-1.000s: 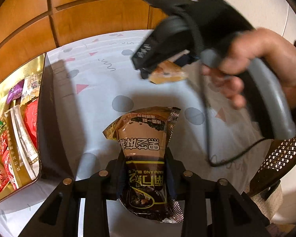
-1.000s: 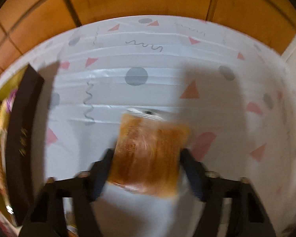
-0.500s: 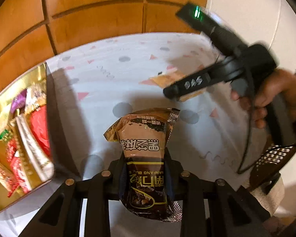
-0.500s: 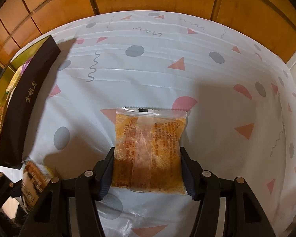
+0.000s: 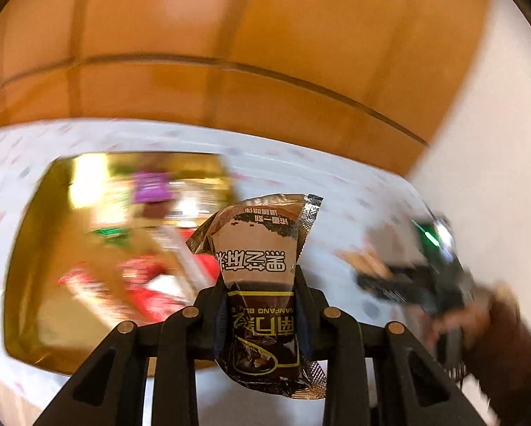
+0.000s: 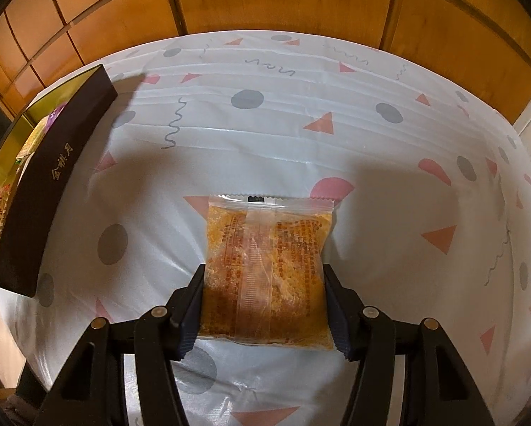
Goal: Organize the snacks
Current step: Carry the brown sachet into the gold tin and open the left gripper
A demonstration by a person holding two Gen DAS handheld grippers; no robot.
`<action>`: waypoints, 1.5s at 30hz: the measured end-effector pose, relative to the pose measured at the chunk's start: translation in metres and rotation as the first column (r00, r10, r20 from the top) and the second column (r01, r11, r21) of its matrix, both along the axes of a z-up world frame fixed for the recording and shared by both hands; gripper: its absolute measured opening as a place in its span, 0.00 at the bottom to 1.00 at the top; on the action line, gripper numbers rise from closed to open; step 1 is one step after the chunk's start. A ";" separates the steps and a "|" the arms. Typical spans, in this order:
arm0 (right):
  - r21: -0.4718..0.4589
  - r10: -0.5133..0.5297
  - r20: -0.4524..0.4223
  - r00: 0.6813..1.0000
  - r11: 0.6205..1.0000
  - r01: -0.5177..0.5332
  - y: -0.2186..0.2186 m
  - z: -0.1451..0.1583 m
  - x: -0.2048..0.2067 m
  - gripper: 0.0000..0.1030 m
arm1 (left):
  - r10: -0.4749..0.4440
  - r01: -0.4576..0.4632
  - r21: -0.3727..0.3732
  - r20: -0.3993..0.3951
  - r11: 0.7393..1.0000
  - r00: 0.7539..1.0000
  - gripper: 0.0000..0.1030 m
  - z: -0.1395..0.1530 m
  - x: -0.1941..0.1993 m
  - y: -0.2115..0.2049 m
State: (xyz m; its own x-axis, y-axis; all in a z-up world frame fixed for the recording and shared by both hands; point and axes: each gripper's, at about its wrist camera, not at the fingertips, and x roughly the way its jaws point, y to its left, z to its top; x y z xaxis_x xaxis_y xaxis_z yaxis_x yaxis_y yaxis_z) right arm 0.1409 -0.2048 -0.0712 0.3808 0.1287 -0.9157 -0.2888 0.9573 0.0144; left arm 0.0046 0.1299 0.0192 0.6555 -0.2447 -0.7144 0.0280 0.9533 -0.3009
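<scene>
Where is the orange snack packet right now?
In the right wrist view, the orange snack packet sits low in the centre, between the right gripper's fingers, over the patterned tablecloth, right of the dark-sided box.

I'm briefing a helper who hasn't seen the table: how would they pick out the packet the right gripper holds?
On the white patterned tablecloth, right of the dark-sided gift box, find the right gripper. Between its fingers sits a clear flat packet of orange crumbly snack with red print, unlike the brown foil packet in the left gripper.

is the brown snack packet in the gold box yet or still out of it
Out. The brown snack packet is clamped between the left gripper fingers, in front of the gold box, not resting inside.
</scene>
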 end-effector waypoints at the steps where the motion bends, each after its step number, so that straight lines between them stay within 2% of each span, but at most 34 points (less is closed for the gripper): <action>1: -0.001 -0.001 0.002 1.000 1.000 0.001 0.001 0.000 -0.001 0.59 | 0.061 -0.061 -0.026 -0.028 0.998 0.998 0.30 -0.004 0.007 0.019; 5: 0.002 -0.007 0.008 1.000 1.000 0.007 0.000 0.000 -0.002 0.59 | 0.211 -0.223 -0.103 -0.115 0.969 0.971 0.30 -0.019 0.025 0.070; 8: 0.002 -0.010 0.010 1.000 1.000 0.010 0.001 0.000 -0.002 0.59 | 0.268 -0.296 -0.157 -0.177 0.942 0.947 0.30 -0.034 0.033 0.093; 10: 0.004 -0.013 0.011 1.000 1.000 0.013 0.001 0.000 -0.002 0.59 | 0.289 -0.336 -0.178 -0.245 0.925 0.925 0.31 -0.050 0.041 0.103; 12: 0.006 -0.015 0.012 1.000 1.000 0.015 0.000 0.000 -0.001 0.59 | 0.319 -0.377 -0.181 -0.283 0.908 0.905 0.33 -0.060 0.041 0.106; 15: 0.008 -0.021 0.014 1.000 1.000 0.020 0.000 0.000 -0.001 0.59 | 0.333 -0.382 -0.136 -0.284 0.914 0.899 0.33 -0.067 0.039 0.105; 18: 0.006 -0.020 0.016 1.000 1.000 0.020 0.001 0.000 -0.001 0.59 | 0.329 -0.365 -0.104 -0.262 0.925 0.907 0.34 -0.067 0.037 0.100; 21: 0.005 -0.020 0.016 1.000 1.000 0.020 0.001 0.000 -0.001 0.59 | 0.349 -0.354 0.013 -0.198 0.935 0.916 0.34 -0.060 0.031 0.088; 26: -0.009 -0.024 0.032 0.999 1.000 0.024 0.003 0.000 -0.002 0.59 | 0.359 -0.333 0.165 -0.162 0.928 0.919 0.34 -0.061 0.029 0.075; 29: -0.016 -0.028 0.037 0.999 0.999 0.029 0.004 0.000 -0.003 0.59 | 0.347 -0.320 0.182 -0.148 0.930 0.926 0.34 -0.058 0.023 0.069; 33: -0.029 -0.032 0.043 0.999 0.999 0.033 0.007 0.000 -0.004 0.59 | 0.329 -0.304 0.227 -0.082 0.925 0.941 0.35 -0.044 0.014 0.055; 37: -0.038 -0.037 0.053 0.998 0.999 0.039 0.009 0.000 -0.006 0.59 | 0.302 -0.284 0.226 -0.049 0.932 0.952 0.35 -0.034 0.008 0.046; 45: -0.051 -0.049 0.076 0.996 0.997 0.053 0.011 0.000 -0.014 0.58 | 0.282 -0.269 0.227 -0.027 0.936 0.959 0.35 -0.026 -0.004 0.038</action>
State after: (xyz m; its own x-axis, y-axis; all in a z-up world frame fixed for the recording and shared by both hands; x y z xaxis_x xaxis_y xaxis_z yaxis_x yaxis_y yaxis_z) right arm 0.1273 -0.1936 -0.0715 0.4529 0.0597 -0.8896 -0.2383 0.9696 -0.0562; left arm 0.0005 0.1680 -0.0069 0.6306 0.1060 -0.7689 -0.2567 0.9634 -0.0777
